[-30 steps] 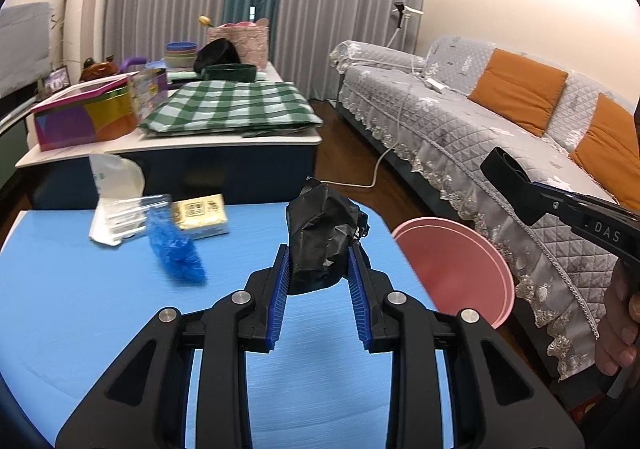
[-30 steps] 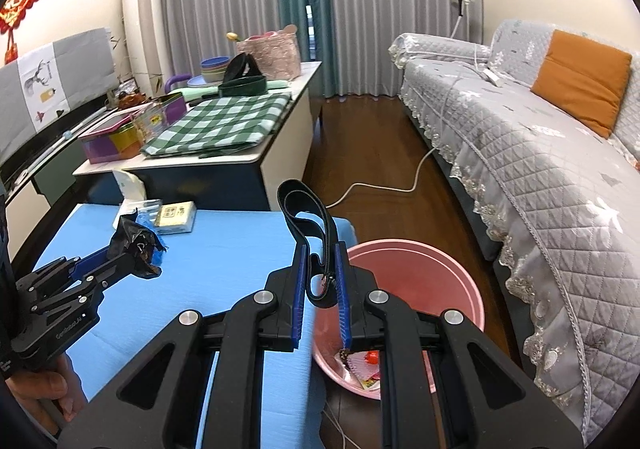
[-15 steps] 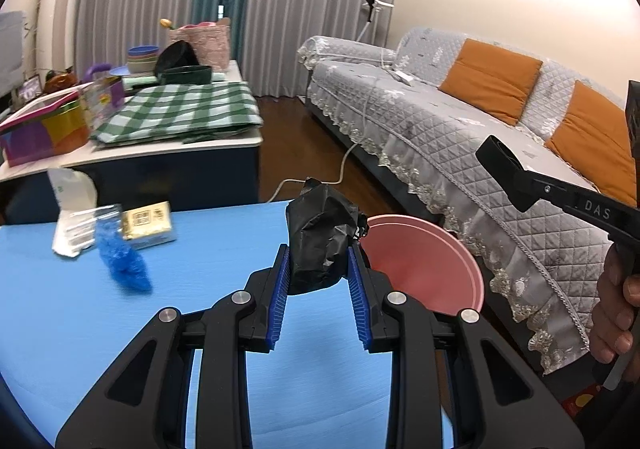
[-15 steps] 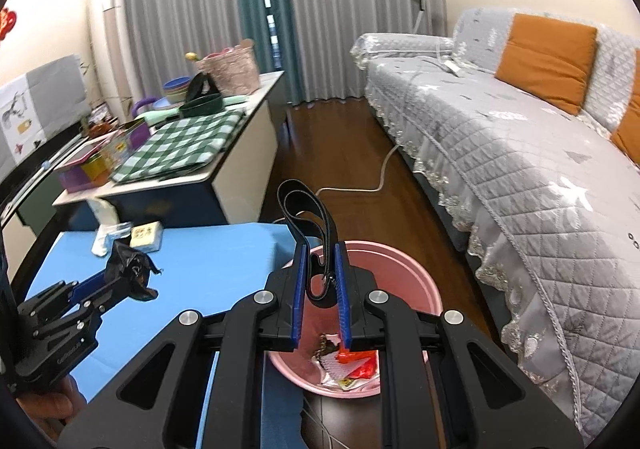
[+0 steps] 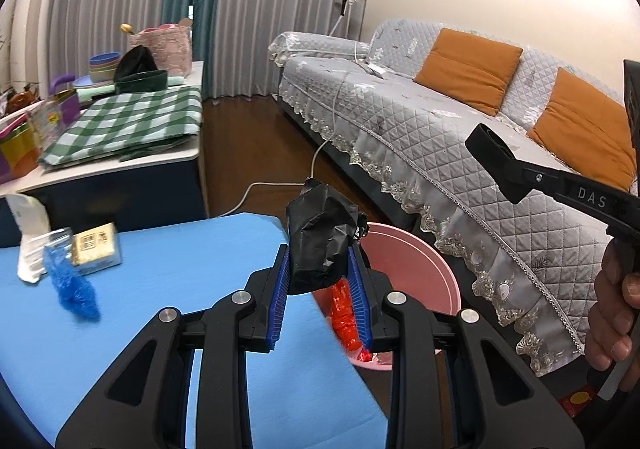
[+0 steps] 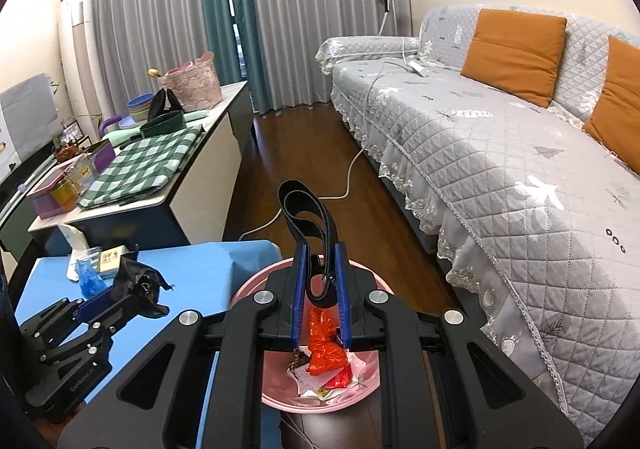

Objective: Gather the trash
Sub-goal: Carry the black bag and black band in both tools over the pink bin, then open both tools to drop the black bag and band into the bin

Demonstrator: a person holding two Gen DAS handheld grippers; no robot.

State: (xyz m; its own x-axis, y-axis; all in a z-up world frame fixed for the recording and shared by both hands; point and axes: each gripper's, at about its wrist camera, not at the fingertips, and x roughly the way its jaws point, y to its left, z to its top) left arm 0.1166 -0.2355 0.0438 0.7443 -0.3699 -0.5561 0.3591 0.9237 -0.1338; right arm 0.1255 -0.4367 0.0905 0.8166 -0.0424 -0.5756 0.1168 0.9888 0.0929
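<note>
My left gripper (image 5: 318, 265) is shut on a crumpled black bag (image 5: 320, 237) and holds it over the right edge of the blue table (image 5: 168, 289), beside the pink bin (image 5: 416, 273). My right gripper (image 6: 320, 269) is shut on a looped black strap (image 6: 306, 217) and holds it above the pink bin (image 6: 256, 285), which holds red wrappers (image 6: 324, 345) and paper scraps. The left gripper with the bag also shows in the right wrist view (image 6: 138, 289). On the table lie a blue crumpled wrapper (image 5: 74, 287), a yellow packet (image 5: 94, 249) and a white bag (image 5: 28, 237).
A grey quilted sofa (image 6: 500, 153) with orange cushions stands to the right of the bin. A low cabinet (image 6: 168, 185) with a green checked cloth and boxes stands behind the blue table. A white cable (image 6: 348, 177) runs across the wooden floor.
Both grippers have moved right, toward the bin. The right gripper with the strap now hangs over the bin's inside; the left gripper with the bag has reached the table's right edge.
</note>
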